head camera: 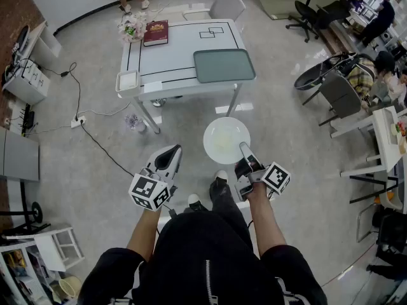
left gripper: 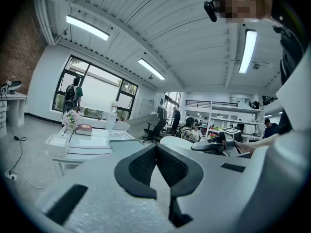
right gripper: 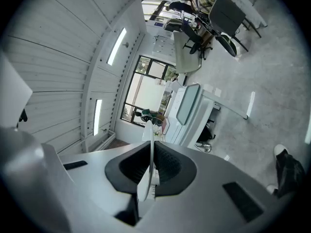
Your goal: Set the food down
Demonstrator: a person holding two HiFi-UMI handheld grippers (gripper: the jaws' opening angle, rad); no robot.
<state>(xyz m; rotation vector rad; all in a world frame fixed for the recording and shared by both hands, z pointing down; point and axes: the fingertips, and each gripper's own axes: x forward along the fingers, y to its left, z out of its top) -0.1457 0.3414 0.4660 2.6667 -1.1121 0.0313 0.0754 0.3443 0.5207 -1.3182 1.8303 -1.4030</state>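
Observation:
A round white plate (head camera: 226,140) hangs level above the floor, just short of the table; its face shows only a faint yellowish tint. My right gripper (head camera: 243,148) is shut on the plate's near rim. In the right gripper view the plate (right gripper: 148,164) stands edge-on between the pads. My left gripper (head camera: 170,152) is held beside it, to the left, shut and with nothing in it; its pads meet in the left gripper view (left gripper: 156,152). That view also shows the plate (left gripper: 175,142) to the right.
The white table (head camera: 172,49) stands ahead, bearing a green tray (head camera: 224,65) at its near right, a small white dish (head camera: 127,81) at the near left corner, a red book (head camera: 156,32) and flowers (head camera: 131,25) at the back. Chairs and desks stand to the right, and cables lie on the floor to the left.

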